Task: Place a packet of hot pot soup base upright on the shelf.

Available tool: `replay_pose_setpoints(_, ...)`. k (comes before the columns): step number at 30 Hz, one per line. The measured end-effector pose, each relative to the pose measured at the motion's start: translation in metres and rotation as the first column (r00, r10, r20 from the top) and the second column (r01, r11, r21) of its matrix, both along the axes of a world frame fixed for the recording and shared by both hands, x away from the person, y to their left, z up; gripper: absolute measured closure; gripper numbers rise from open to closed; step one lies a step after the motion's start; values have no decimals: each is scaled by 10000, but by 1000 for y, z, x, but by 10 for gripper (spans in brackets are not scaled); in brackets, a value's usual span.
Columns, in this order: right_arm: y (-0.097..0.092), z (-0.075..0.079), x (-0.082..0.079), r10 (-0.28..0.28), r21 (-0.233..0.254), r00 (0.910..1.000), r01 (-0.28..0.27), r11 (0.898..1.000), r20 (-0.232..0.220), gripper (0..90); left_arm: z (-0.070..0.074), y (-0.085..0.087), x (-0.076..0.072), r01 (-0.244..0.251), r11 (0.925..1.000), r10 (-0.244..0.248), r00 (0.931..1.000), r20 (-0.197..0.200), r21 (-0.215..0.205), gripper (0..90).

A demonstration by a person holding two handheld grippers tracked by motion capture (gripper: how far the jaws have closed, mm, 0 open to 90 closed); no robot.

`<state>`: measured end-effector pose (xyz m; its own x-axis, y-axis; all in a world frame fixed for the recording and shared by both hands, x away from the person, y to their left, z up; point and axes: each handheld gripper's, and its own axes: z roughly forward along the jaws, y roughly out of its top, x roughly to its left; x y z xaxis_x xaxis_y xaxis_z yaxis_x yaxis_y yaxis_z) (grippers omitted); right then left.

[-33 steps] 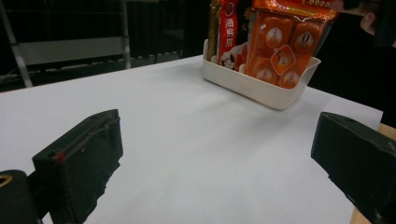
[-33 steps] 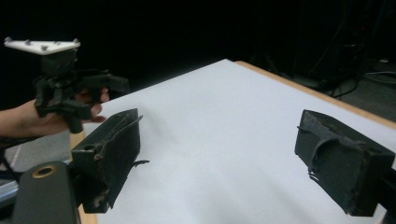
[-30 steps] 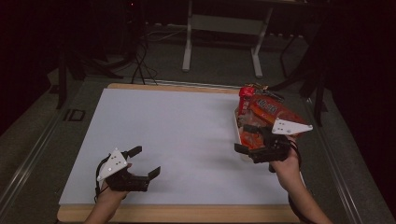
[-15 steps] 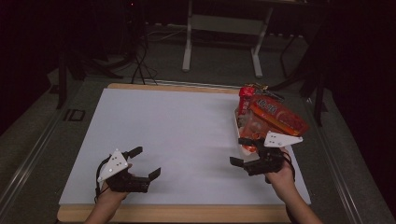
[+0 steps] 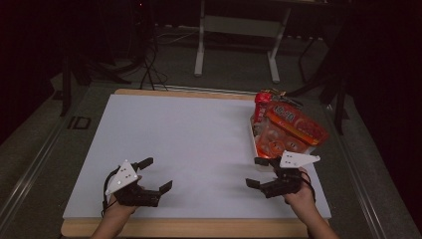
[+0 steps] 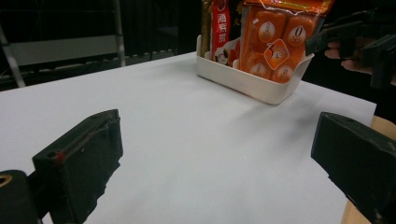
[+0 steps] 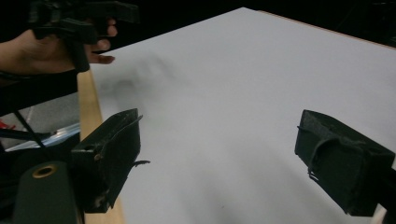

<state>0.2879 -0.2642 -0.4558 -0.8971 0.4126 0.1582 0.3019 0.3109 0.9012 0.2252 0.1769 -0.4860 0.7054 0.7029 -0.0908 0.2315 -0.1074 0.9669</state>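
Note:
A white basket point(image 5: 252, 138) stands at the right side of the white table top point(image 5: 199, 134). It holds an orange snack pack point(image 5: 293, 125) and a red packet point(image 5: 261, 103) upright behind it. My right gripper point(image 5: 255, 172) hovers just in front of the basket, open, with nothing between its jaws. Near the front left my left gripper point(image 5: 157, 174) is open and empty too. In the left gripper view the open left gripper point(image 6: 217, 158) faces the basket point(image 6: 243, 83), with the orange pack point(image 6: 275, 42) in it. The right gripper view looks between the open right gripper point(image 7: 224, 158) across bare table.
The table's wooden front edge point(image 5: 199, 228) runs just behind both hands. A metal stand point(image 5: 236, 25) and cables point(image 5: 149, 69) sit on the dark floor beyond the far edge. White surface lies open between the grippers.
My right gripper has drawn back from the basket toward the front edge and lowered, still open. The left gripper has stayed put.

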Motion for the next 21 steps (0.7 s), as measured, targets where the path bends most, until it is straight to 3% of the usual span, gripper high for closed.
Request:
replay_pose_setpoints(12, -15, -9, -9, -355, 22, 9994, 355, 9994, 3, 139, -2, -3, 0, 117, 9999, -117, 9999, -48, 46, 28)
replay_pose_setpoints(21, -25, -9, -8, -694, 5, 9972, 694, 9976, 266, 138, -3, -2, -1, 116, 9999, -116, 9999, -6, 49, 28)
